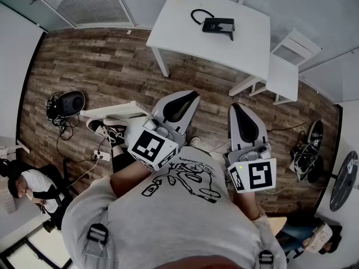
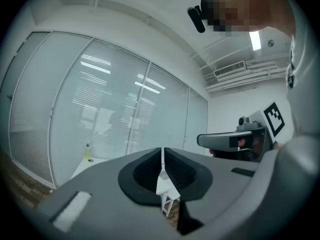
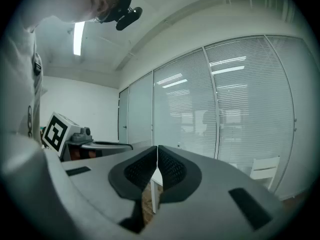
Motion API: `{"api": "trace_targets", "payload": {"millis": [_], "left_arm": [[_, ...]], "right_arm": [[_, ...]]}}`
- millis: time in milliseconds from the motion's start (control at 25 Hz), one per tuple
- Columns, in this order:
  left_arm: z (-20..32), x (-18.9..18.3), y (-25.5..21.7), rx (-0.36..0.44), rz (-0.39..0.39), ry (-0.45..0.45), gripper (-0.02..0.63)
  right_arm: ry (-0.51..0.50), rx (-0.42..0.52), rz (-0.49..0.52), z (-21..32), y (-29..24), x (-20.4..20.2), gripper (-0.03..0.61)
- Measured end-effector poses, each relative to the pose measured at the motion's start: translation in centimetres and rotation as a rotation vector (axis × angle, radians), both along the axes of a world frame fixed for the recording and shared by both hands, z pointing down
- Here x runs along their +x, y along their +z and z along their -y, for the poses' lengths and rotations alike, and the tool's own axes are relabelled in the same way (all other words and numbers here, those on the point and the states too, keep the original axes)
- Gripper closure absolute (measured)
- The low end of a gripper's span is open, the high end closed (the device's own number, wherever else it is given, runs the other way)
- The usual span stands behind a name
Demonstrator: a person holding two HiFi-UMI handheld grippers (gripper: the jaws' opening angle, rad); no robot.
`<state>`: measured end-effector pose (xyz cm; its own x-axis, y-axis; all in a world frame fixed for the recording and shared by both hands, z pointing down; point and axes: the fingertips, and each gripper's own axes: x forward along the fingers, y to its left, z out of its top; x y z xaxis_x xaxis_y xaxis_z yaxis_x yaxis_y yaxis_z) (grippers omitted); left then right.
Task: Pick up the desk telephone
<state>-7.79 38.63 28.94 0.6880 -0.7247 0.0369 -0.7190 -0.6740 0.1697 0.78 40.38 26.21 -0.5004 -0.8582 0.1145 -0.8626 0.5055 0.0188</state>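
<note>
A black desk telephone [image 1: 219, 25] with a looped cord lies on the white table [image 1: 179, 32] far ahead in the head view. My left gripper [image 1: 193, 96] is held level at chest height, well short of the table, its jaws shut with nothing between them. To its right my right gripper [image 1: 234, 106] is likewise shut and empty. In the left gripper view the left gripper [image 2: 162, 156] points at the glass wall, with the table's white corner [image 2: 165, 186] in the slit below the pads. The right gripper [image 3: 157, 156] shows the same closed pads; the telephone is hidden in both gripper views.
A white chair [image 1: 283, 72] stands at the table's right side. On the wooden floor are a black device with cables [image 1: 67, 103] at left, a power strip [image 1: 102, 156], and shoes and cables [image 1: 305, 150] at right. A seated person [image 1: 31, 186] is at lower left. A small bottle [image 2: 87, 153] stands on the table.
</note>
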Motion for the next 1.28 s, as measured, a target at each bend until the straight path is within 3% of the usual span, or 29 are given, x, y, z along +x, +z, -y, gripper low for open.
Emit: {"api": "trace_targets", "payload": {"millis": [760,1040,1280], "left_arm": [[3.5,-5.4,1.5,-0.044,-0.009,-0.004,0.595],[6.6,-4.5,2.3,-0.053,-0.003,-0.015,0.595],[10.9,-1.4,2.5,-0.055,0.011,-0.009,0.595]], "right_arm": [[0.038,-0.009,0.054,4.0,0.5,-4.1,0.569],[0.036,-0.01,0.067,7.3,1.2,-2.9,0.569],[0.037,-0.009,0.071,11.6,1.5,0.2,0.569]]}}
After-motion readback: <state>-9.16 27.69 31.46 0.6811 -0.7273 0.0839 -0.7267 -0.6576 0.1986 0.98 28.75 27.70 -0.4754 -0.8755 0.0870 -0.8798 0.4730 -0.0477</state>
